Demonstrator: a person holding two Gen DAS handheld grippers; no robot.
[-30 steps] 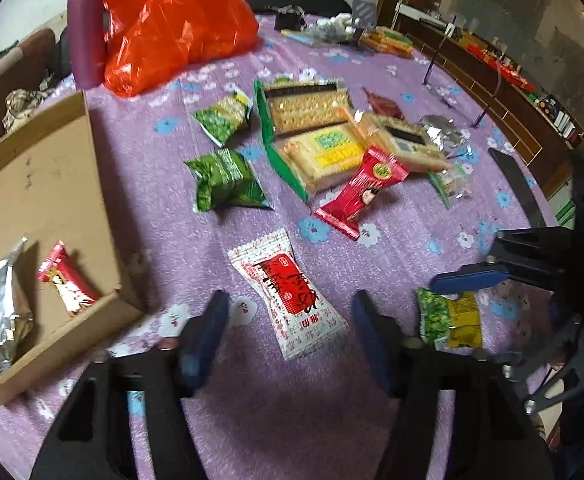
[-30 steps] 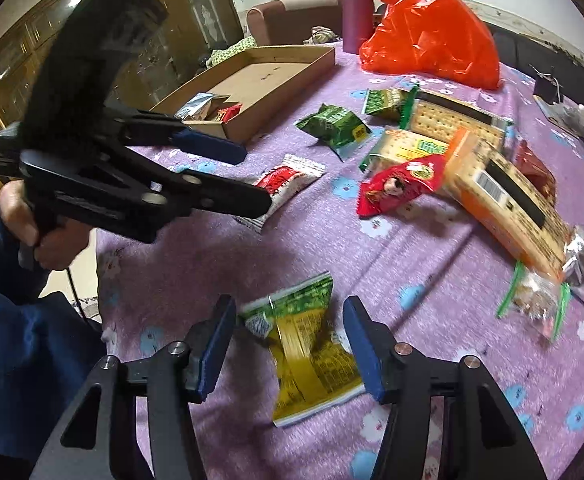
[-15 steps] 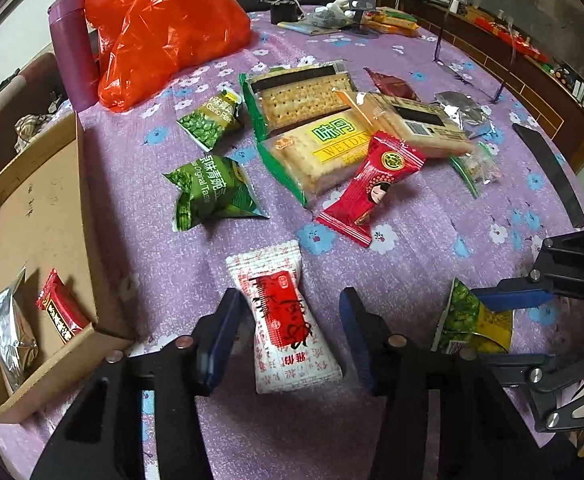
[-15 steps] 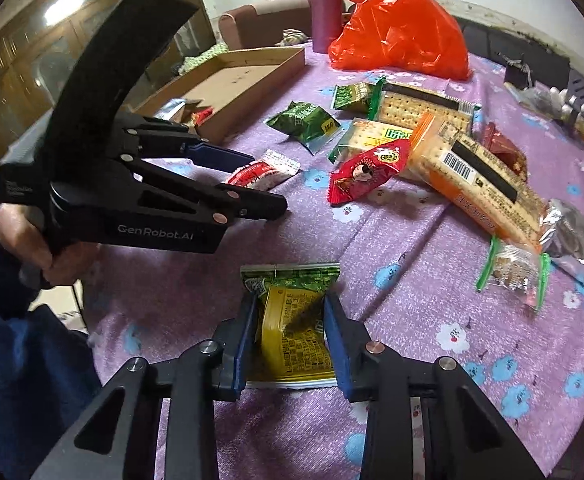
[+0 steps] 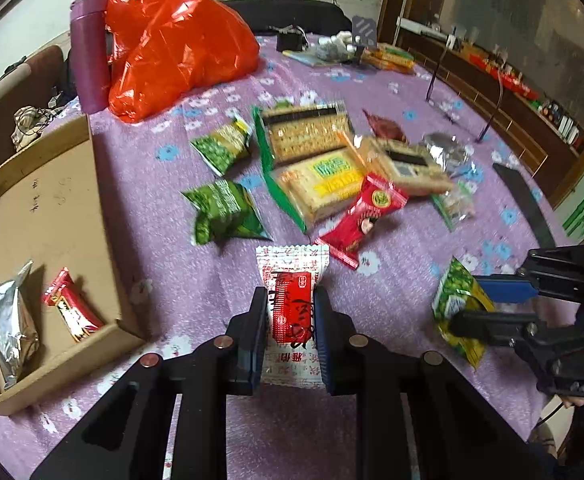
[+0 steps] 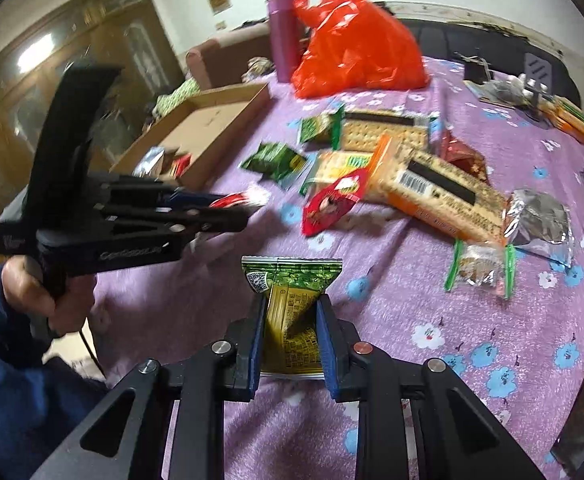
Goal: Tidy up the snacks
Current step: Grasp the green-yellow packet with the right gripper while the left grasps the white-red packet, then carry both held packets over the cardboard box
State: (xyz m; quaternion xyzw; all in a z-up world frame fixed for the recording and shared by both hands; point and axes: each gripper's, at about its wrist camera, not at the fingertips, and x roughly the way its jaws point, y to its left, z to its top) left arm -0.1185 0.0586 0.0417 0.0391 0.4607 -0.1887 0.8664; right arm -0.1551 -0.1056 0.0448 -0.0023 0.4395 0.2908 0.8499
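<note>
Two grippers are each clamped on a snack packet above the purple flowered tablecloth (image 5: 139, 200). The left gripper (image 5: 290, 300) has its blue pads pressed against both sides of a white-and-red packet (image 5: 292, 292), which stands up between the fingers with its crimped top edge pointing away from the camera. The right gripper (image 6: 290, 312) pinches a green-and-yellow packet (image 6: 292, 292) the same way — its jaws are closing at this moment, pads already on the wrapper, which is creased inward between them.

In the left wrist view the right gripper shows at the right edge, with the green-and-yellow packet in its blue-tipped fingers. In the right wrist view the left gripper appears at the left, held by a hand (image 6: 35, 292) in a dark blue sleeve.

To the left lies an open cardboard box (image 5: 43, 200) holding a silver foil packet (image 5: 11, 332) and a small red packet (image 5: 71, 312) near its front corner. Loose snacks remain on the cloth beyond the grippers: two green pea packets (image 5: 223, 212), cracker packs (image 5: 308, 136) in a cluster, a red packet (image 5: 366, 212) leaning against them, and a silver pouch (image 6: 540, 216) further right. An orange plastic bag (image 5: 171, 40) and a purple flask (image 5: 89, 48) stand touching at the far side of the table.
</note>
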